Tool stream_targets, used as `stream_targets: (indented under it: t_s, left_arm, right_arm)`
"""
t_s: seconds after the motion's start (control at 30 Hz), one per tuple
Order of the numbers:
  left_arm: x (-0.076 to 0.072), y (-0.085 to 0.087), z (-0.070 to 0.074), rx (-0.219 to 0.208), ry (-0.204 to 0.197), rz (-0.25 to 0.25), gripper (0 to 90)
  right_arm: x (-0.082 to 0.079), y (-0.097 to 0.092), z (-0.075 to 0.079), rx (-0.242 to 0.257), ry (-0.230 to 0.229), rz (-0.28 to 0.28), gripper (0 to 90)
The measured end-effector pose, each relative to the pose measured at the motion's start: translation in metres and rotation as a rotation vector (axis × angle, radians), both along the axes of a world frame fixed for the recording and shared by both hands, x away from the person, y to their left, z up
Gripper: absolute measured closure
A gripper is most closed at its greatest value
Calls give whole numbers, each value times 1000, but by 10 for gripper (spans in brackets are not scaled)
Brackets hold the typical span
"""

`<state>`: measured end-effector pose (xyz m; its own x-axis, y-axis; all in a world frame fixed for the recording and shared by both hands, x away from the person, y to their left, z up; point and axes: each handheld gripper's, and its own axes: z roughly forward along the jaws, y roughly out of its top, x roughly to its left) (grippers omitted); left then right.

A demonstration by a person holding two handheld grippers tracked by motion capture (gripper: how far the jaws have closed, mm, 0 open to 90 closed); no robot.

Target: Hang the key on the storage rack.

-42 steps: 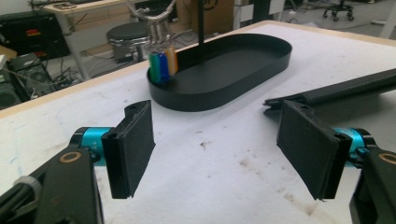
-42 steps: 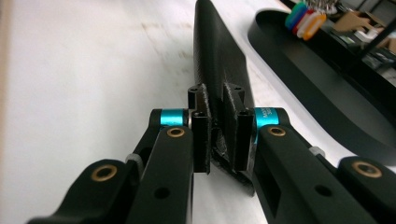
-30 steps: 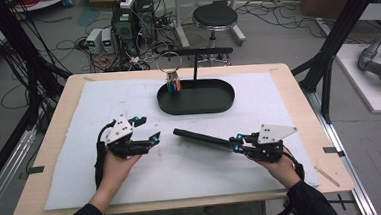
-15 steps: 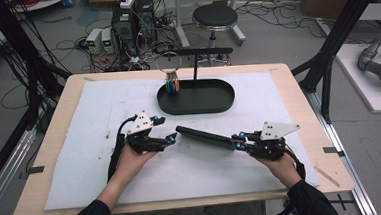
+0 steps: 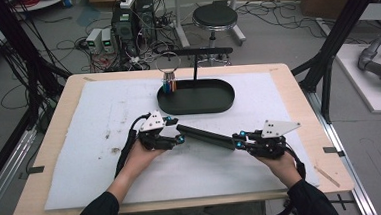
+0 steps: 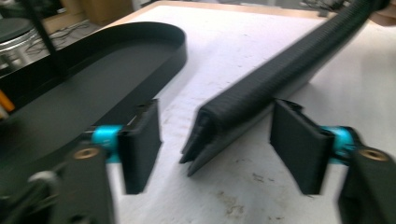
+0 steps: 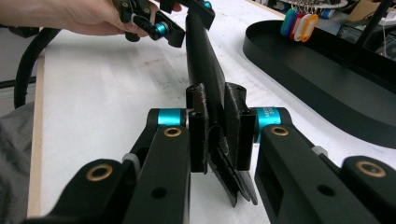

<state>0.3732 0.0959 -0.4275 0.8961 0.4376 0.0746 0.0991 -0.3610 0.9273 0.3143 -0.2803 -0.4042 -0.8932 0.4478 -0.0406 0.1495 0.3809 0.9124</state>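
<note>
A long black folded case (image 5: pixel 205 136) lies slanted just above the white mat (image 5: pixel 79 124), between my two grippers. My right gripper (image 5: pixel 239 140) is shut on its right end; in the right gripper view the case (image 7: pixel 205 65) runs away from the clamped jaws. My left gripper (image 5: pixel 178 133) is open at the case's left end. In the left gripper view that end (image 6: pixel 219 126) sits between the two spread pads (image 6: pixel 142 144) without touching them.
A black oval tray (image 5: pixel 196 98) stands behind the case, with a thin black stand (image 5: pixel 195 62) rising from it and coloured key tags (image 5: pixel 169 83) hanging from a ring. The mat covers most of the wooden table (image 5: pixel 298 101).
My left gripper has travelled right across the mat to the case's left end. The right gripper has kept its hold and barely moved.
</note>
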Motion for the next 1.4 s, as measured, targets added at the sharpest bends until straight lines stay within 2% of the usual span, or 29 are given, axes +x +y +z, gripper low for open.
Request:
stream_targets:
  t_s: [0.03,0.07,0.1,0.17,0.2,0.37,0.5,0.63,0.67,0.83,1.0,1.13,1.2,1.27,1.3,1.33,1.4]
  left_arm:
    - [0,-2,0,5,-10,-8,413]
    - [0,-3,-1,6,-19,-21,460]
    - [0,-5,-1,12,-30,-20,496]
    - [1,-6,-1,18,-39,-16,506]
    - [1,-6,-1,19,-43,-16,546]
    - [0,-5,1,47,-63,-12,617]
    - [-1,-4,2,57,-65,-7,682]
    - [-3,-4,3,42,-49,-16,724]
    - [-3,-4,4,36,-44,-21,730]
    - [-5,-2,6,12,-36,-35,745]
    - [-10,-2,7,-4,-37,-51,748]
    - [-15,-1,9,-22,-34,-62,753]
    - [-17,-1,10,-24,-39,-69,754]
    - [-19,1,11,-29,-41,-71,753]
    - [-19,2,11,-34,-43,-66,753]
    - [-19,3,11,-34,-45,-65,751]
    - [-18,7,10,-40,-42,-59,750]
  right_arm:
    - [0,0,0,0,0,0,809]
    - [1,0,0,0,-2,0,806]
    - [1,-1,0,1,-2,-3,802]
    - [1,-1,0,5,0,-3,800]
    - [2,-3,0,6,-2,-8,793]
    - [3,-6,0,13,7,-21,768]
    - [5,-8,-1,17,17,-42,660]
    - [10,-10,-4,29,60,-72,471]
    - [11,-10,-5,34,65,-80,450]
    - [16,-11,-8,29,88,-98,404]
    - [24,-5,-15,-6,111,-102,375]
    - [31,-1,-20,-24,138,-98,406]
    - [33,-1,-21,-27,134,-92,479]
    - [34,-3,-21,-22,137,-63,603]
    - [34,-3,-21,-22,137,-63,603]
    - [34,-5,-20,-16,139,-26,672]
    - [33,-5,-19,-16,133,-11,697]
